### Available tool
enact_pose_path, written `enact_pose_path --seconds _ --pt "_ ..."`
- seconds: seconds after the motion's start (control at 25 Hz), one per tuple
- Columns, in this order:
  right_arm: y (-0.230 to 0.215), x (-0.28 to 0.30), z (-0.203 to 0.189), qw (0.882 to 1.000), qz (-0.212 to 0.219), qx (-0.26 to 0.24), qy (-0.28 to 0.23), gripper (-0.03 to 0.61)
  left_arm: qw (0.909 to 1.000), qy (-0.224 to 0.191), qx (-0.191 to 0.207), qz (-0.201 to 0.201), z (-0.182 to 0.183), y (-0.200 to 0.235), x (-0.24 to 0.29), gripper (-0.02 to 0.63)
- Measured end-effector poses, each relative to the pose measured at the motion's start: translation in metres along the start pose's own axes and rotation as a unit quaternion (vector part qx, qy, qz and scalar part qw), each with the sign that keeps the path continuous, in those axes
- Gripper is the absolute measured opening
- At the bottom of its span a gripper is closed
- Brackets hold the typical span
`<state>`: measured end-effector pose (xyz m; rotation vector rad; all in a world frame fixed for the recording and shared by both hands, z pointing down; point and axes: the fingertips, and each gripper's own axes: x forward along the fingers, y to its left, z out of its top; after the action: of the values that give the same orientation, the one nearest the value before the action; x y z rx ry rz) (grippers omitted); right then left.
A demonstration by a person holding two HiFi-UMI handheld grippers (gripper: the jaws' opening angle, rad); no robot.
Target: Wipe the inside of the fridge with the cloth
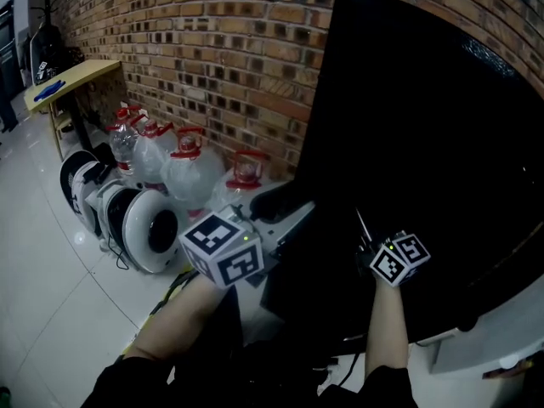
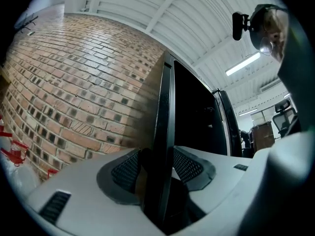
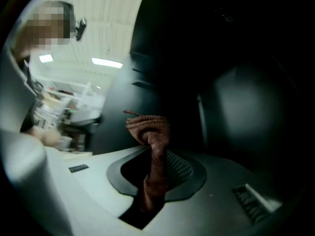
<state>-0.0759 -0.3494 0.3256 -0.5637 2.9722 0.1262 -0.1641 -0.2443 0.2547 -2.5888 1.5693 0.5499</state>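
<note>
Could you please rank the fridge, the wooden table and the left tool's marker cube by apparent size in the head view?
1. fridge
2. left tool's marker cube, though nearness to the camera inflates it
3. wooden table, far off

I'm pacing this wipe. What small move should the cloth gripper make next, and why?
Probably ease the right gripper forward until the cloth touches the dark fridge interior: its jaws pinch the cloth, bunched tip apparently free, and the left gripper holds the fridge door.
</note>
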Motion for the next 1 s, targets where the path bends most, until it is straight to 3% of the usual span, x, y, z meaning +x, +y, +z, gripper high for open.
enact_pose_path --seconds 0.2,0.32,0.56,0.72,1.0 --pt "0.054 -0.006 -0.032 0.995 0.089 -0.006 0.040 0.080 0.9999 -0.002 -0.008 0.010 0.001 0.002 -0.001 0.209" --pt "0.070 0.001 -0.056 0.990 0.115 -0.014 0.081 0.080 0.9999 -0.001 -0.009 0.010 0.000 0.002 -0.001 0.209" --pt "0.064 0.021 -0.080 0.984 0.093 -0.051 0.144 0.081 1.0000 0.002 -0.008 0.003 -0.001 0.001 -0.001 0.209" --pt "0.043 0.027 -0.080 0.984 0.065 -0.067 0.150 0.081 1.0000 -0.001 -0.006 -0.001 -0.002 0.001 -0.003 0.209" --pt "0.014 0.041 -0.083 0.987 0.041 -0.041 0.148 0.081 1.0000 -0.003 -0.006 -0.004 -0.003 0.001 -0.004 0.209"
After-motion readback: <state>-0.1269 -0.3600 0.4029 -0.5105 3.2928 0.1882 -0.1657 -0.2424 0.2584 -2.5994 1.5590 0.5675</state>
